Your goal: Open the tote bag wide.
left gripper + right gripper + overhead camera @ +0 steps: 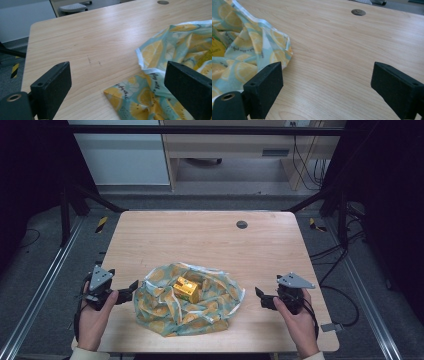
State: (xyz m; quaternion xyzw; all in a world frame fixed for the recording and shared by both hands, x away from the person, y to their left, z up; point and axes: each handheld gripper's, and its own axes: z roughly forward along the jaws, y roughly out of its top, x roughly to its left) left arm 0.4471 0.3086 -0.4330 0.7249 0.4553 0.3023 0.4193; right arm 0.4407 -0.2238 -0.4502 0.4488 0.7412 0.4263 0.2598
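Lemon-print teal cloth [187, 302] bunched near-centre on wooden desk [210, 240], small yellow box [187, 289] nested inside. Left gripper [131, 290] wide, empty, at cloth's left edge; right gripper [260, 295] wide, apart. Risk: uneven pull tipping box out.

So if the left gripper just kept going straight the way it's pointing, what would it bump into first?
Most likely the crumpled lemon-print cloth. The left gripper points toward it with fingers wide open and nothing between them. The cloth's near edge lies just ahead, a little to one side. Whether it already touches is hard to tell.
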